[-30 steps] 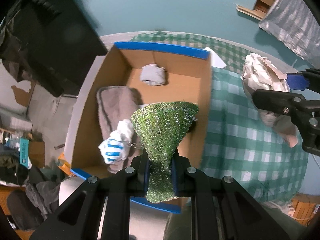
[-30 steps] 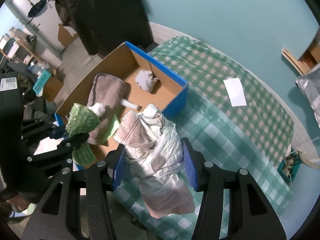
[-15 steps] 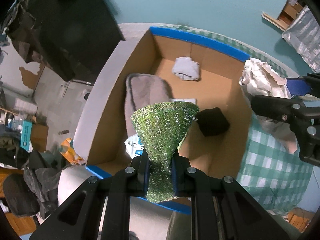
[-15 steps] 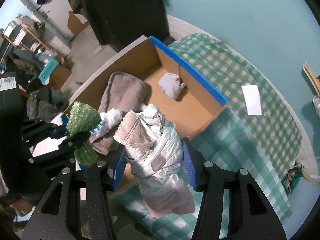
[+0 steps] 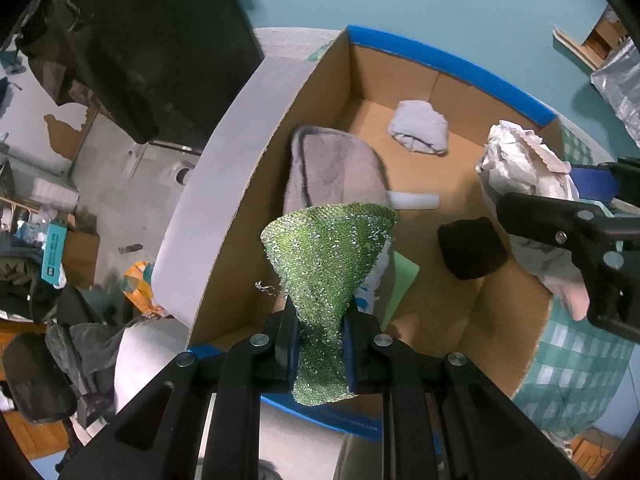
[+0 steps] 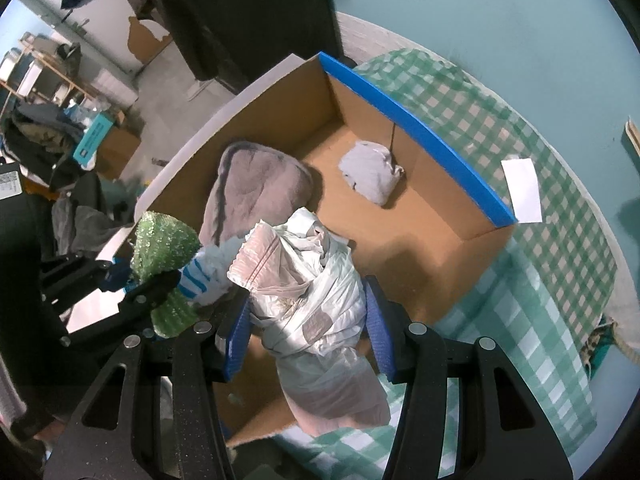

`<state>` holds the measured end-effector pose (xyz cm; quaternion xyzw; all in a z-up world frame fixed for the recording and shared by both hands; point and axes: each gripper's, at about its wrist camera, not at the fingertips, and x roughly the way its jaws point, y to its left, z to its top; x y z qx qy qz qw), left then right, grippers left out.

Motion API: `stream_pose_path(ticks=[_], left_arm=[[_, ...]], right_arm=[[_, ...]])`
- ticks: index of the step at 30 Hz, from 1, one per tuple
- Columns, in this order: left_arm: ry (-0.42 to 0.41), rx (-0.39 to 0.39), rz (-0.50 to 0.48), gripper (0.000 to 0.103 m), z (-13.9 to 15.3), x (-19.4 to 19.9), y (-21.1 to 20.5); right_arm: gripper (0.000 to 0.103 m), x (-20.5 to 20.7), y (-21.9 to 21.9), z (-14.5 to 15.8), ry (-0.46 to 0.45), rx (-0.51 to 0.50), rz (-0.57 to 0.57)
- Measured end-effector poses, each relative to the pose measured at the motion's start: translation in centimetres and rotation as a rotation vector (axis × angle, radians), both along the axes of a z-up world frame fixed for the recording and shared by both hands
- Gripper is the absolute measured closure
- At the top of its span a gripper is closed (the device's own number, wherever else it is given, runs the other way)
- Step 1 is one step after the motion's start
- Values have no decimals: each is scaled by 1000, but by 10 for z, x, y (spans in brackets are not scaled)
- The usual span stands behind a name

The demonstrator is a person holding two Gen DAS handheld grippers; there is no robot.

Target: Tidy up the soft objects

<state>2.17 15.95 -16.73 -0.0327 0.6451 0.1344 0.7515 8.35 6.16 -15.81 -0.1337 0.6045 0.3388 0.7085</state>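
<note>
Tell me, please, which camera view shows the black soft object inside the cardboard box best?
The left wrist view. There the black object lies unobstructed on the box floor. In the right wrist view it cannot be seen; the white bundle in the right tongs likely hides it.

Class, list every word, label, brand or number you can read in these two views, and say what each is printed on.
Nothing can be read in either view.
Teal box on the floor: white print, too small and blurred.
White label on black gear at the left edge: marks too blurred.
White paper slip on the checked tablecloth: no print visible.
Blue-striped white cloth in the cardboard box: stripes only, no letters.
</note>
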Motion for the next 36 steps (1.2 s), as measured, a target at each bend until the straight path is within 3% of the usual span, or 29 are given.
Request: stream_pose_path(ticks=[11, 15, 21, 26, 36], left_arm=[[24, -29, 7, 84, -12, 0, 9], [33, -48, -6, 67, -14, 1, 9], [21, -44, -55, 56, -7, -1, 4], [0, -41, -52, 51, 4, -6, 7], [-99, -49, -38, 30, 48, -19, 8]], right_arm=[[50, -2, 13, -17, 18, -8, -26], [48, -4, 16, -17, 2, -20, -42], [34, -8, 15, -7, -68, -39, -58], [34, -9, 9, 4, -84, -27, -80], [34, -18, -12, 42, -139, -9, -120]])
